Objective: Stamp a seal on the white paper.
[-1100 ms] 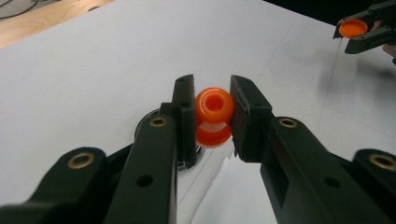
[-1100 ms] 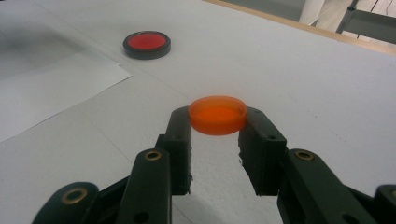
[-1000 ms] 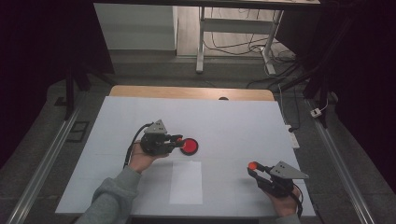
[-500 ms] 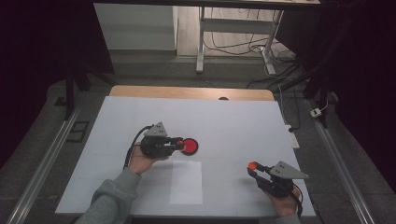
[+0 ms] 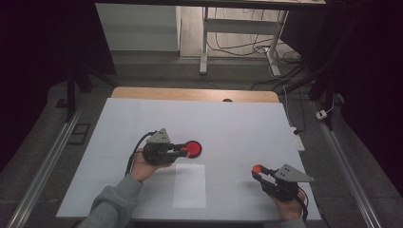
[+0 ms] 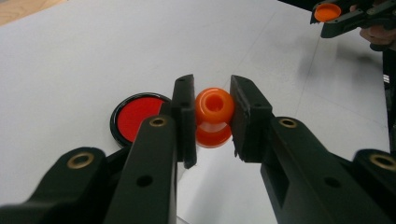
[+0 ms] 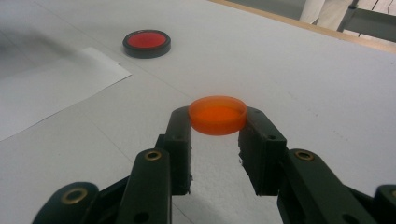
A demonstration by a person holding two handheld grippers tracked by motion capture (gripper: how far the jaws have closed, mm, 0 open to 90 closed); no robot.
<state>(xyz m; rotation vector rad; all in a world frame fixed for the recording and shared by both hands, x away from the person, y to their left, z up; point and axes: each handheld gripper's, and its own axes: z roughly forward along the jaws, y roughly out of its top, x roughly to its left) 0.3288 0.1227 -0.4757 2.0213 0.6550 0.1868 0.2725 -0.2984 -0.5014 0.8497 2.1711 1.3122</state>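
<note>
My left gripper (image 6: 212, 116) is shut on a small orange spool-shaped piece (image 6: 214, 115) with a hole in its top, held just above the white table. Beside it lies a red disc in a black rim (image 6: 135, 116), also seen as the red disc (image 5: 193, 148) just ahead of the left gripper (image 5: 183, 150) in the high view. My right gripper (image 7: 217, 122) is shut on a flat orange cap (image 7: 217, 114), its edges pinched between the jaw tips. That orange cap (image 5: 258, 168) sits at the front right, at the tip of the right gripper (image 5: 259, 172).
A sheet of white paper (image 5: 190, 184) lies on the white table (image 5: 237, 123) between the two hands. A wooden strip (image 5: 190, 94) runs along the far edge. Cables and table legs (image 5: 204, 42) stand on the floor beyond.
</note>
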